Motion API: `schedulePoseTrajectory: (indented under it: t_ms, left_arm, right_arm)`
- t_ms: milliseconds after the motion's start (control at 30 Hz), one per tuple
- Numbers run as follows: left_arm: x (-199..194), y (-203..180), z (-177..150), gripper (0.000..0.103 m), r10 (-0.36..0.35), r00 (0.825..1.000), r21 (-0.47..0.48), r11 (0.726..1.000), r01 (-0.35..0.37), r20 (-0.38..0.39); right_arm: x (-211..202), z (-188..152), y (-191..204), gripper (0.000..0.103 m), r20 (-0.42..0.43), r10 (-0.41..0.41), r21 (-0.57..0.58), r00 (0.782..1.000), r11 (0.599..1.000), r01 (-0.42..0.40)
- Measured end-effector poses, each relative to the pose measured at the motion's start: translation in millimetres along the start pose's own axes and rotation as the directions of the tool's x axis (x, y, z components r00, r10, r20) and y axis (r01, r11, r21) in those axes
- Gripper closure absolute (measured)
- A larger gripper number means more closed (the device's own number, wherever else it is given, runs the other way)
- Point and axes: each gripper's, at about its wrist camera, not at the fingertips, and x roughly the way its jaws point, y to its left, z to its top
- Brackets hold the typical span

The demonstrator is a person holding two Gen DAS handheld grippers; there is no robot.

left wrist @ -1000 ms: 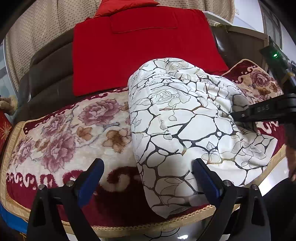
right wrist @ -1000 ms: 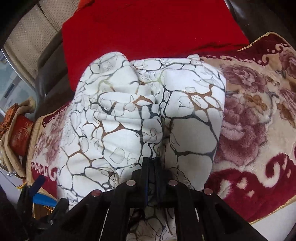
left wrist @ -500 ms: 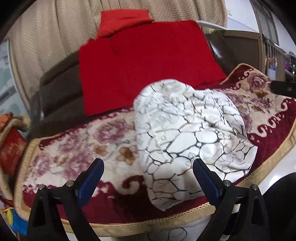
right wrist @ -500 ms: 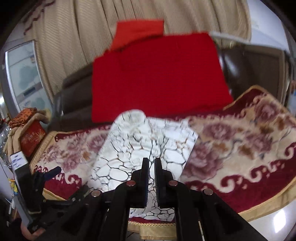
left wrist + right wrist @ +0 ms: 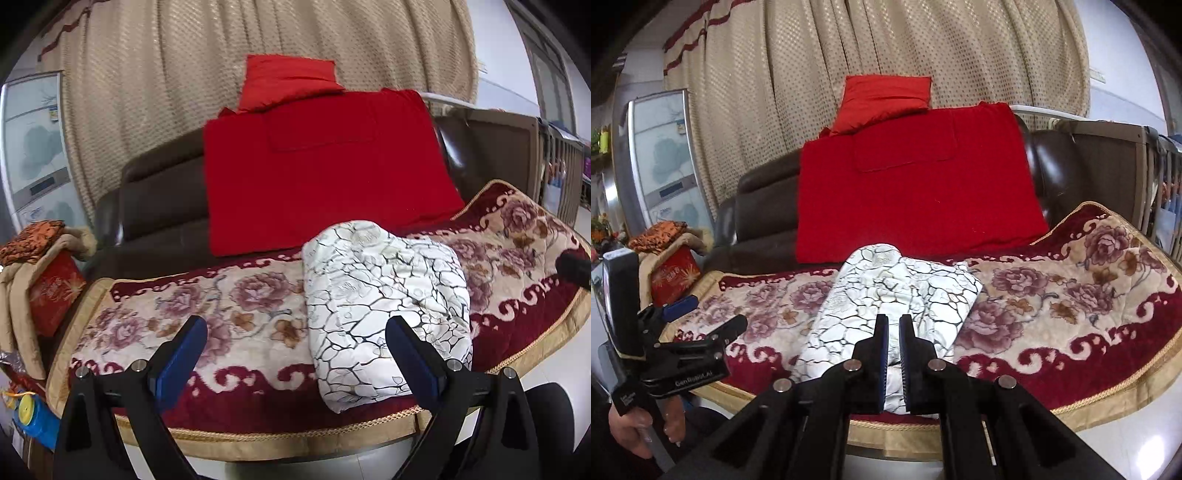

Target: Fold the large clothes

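Note:
A white garment with a dark crackle print [image 5: 384,302] lies folded into a thick bundle on the floral sofa cover [image 5: 221,306]; it also shows in the right wrist view [image 5: 897,295]. My left gripper [image 5: 295,332] is open and empty, held back from the sofa's front edge, left of the bundle. It also shows in the right wrist view [image 5: 701,314]. My right gripper [image 5: 893,328] is shut and empty, held in front of the bundle and apart from it.
A red blanket [image 5: 321,166] hangs over the brown sofa back, with a red cushion [image 5: 288,81] on top. A beige curtain hangs behind. A red box [image 5: 55,291] and folded cloth sit at the sofa's left end. A wooden rail [image 5: 554,158] stands right.
My right gripper let go of the bundle's front edge. Both grippers pulled back and up from the sofa, so the bundle looks smaller and the curtain has come into view.

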Motion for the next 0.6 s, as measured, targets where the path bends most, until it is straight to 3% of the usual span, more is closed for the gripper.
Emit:
schedulePoseTrajectory:
  t_ms: [367,467,533,600]
  left_arm:
    - [-59,21,5,0.006,0.043,0.998,-0.060,0.997,-0.040,0.046]
    - [-67,27,2,0.000,0.030,0.998,-0.074,0.997,-0.026,0.047]
    - [-59,33,0,0.000,-0.004,1.000,-0.083,0.997,0.006,0.029]
    - [-35,40,-4,0.000,-0.090,0.996,-0.103,0.991,0.088,-0.012]
  right_arm:
    - [-42,-11,38,0.094,0.062,0.001,-0.030,0.998,1.000,0.001]
    - [-42,-15,42,0.094,0.023,0.009,-0.028,1.000,1.000,-0.009]
    - [-31,-19,32,0.094,-0.039,0.062,0.032,0.997,0.998,-0.061]
    - [-11,-20,14,0.094,-0.099,0.123,0.120,0.987,0.987,-0.111]
